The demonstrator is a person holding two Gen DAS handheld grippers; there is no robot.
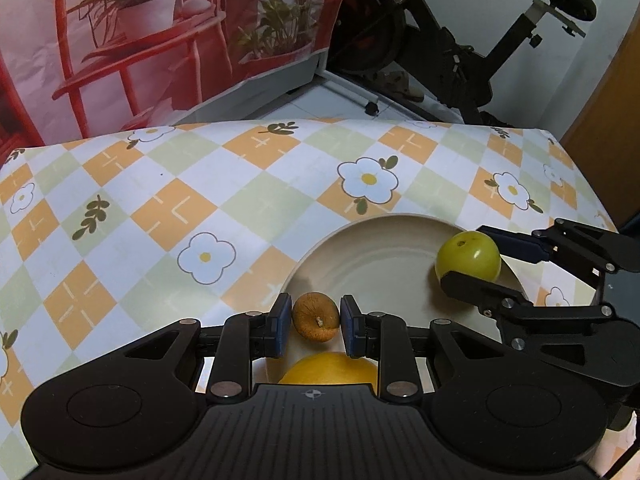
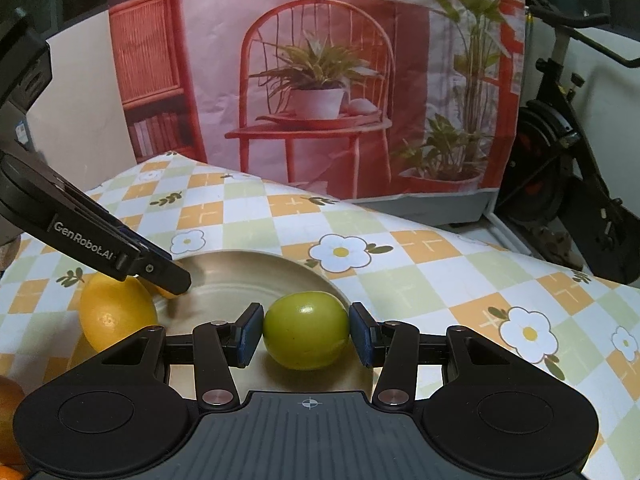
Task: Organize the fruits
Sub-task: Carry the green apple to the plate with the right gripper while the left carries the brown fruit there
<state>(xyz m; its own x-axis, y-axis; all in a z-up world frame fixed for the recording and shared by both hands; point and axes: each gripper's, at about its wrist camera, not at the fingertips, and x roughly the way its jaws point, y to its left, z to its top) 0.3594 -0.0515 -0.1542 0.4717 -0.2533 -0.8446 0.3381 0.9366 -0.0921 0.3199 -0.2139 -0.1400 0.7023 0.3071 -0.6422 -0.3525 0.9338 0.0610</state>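
Grip state is recorded first: the left gripper is clamped on a small brown fruit, stem end turned toward the camera, both blue pads pressed flat against its sides. The fruit is held over the near rim of a cream plate, a position judged to suit setting it down inside the dish rather than on the cloth. Just beneath the jaws a yellow citrus is seen, partly hidden by the gripper body; from the right wrist view it appears to rest on the tablecloth against the plate's edge, not in it.

The right gripper is closed on a green round fruit, held by its widest part and carried low over the plate's right side. Whether the fruit touches the plate surface cannot be told. The two grippers are kept at opposite sides of the dish, presumably so neither blocks the other on release.

At the lower left edge of the right wrist view an orange fruit is partly visible, not yet collected.

Beyond the plate, the checked flower tablecloth lies bare. Behind the table a printed backdrop and an exercise bike are noted.
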